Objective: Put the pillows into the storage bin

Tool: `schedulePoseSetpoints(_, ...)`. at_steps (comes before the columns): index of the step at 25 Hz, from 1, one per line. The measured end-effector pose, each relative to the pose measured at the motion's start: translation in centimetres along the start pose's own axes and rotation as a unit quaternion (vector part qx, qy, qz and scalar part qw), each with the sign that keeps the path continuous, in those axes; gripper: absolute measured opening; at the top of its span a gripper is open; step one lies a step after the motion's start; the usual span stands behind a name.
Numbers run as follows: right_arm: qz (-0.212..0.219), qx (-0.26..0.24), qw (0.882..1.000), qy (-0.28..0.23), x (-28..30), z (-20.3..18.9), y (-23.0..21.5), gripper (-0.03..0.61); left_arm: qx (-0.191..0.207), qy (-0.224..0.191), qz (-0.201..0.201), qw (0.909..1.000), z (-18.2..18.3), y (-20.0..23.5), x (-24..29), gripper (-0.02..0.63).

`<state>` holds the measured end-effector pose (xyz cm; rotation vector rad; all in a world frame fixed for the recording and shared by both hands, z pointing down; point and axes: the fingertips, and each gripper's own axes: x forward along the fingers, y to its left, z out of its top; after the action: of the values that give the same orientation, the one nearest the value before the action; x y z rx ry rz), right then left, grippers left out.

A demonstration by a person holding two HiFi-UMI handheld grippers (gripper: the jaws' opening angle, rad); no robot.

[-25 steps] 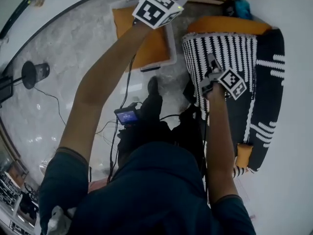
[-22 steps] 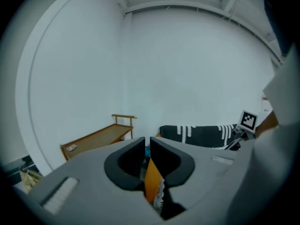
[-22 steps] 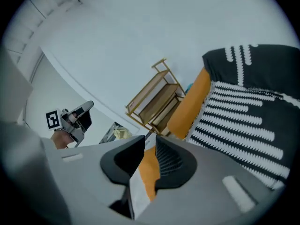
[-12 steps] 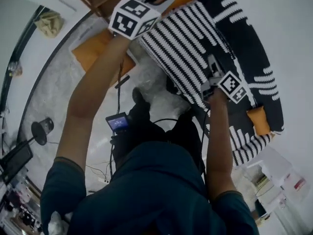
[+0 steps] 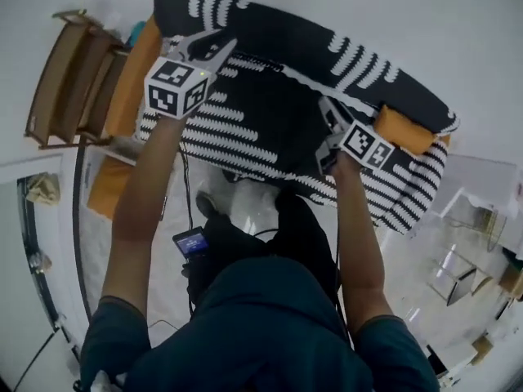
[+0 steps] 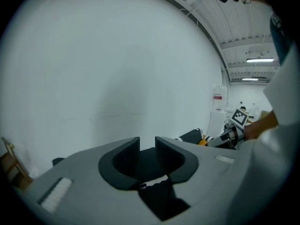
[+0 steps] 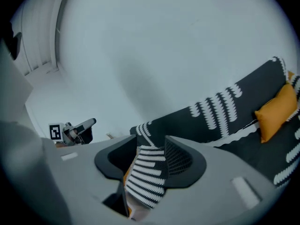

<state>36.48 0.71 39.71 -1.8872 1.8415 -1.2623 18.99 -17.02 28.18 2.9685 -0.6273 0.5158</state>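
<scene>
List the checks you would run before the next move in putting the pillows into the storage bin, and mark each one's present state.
1. Left gripper ready: fingers apart, just been opening, no pillow gripped: ok.
2. Right gripper free: fingers just been opening, but striped fabric shows between them; gripped or not: cannot tell.
3. Next pillow located: orange pillow lies on the sofa's right end, close to the right gripper: ok.
4. Storage bin located: at the head view's left side, another orange pillow in it: ok.
5. Room left in the bin: cannot tell.
</scene>
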Motion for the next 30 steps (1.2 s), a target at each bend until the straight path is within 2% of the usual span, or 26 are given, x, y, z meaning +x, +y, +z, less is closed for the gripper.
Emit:
schedulePoseSetpoints(5,-0.069,0.009,0.997,-0.035,-6.7,5.8,-13.8,0.183,-0.005,0.023,-0.081,0.9964,-0.7,-10.2,13.4,0.107)
schedulePoseSetpoints(9,-0.142,0.009,0.988,-0.061,-13.7,9.3,-24.9,0.19,-0.01,0.048,-0.15,0.9875,-2.9,-19.6,22.9,0.123)
schedulePoseSetpoints(15,-0.223,0.017,0.972,-0.071,-21.8,12.4,-38.6,0.193,-0.028,0.075,-0.197,0.9772,-6.9,-30.8,33.1,0.124)
schedulePoseSetpoints(20,-0.255,0.028,0.964,-0.068,-24.7,12.5,-45.8,0.202,-0.05,0.106,-0.213,0.9701,-10.8,-36.1,38.5,0.124)
schedulePoseSetpoints(30,-0.294,0.038,0.954,-0.036,-26.1,12.0,-57.5,0.212,-0.083,0.162,-0.221,0.9582,-18.0,-41.8,46.4,0.137)
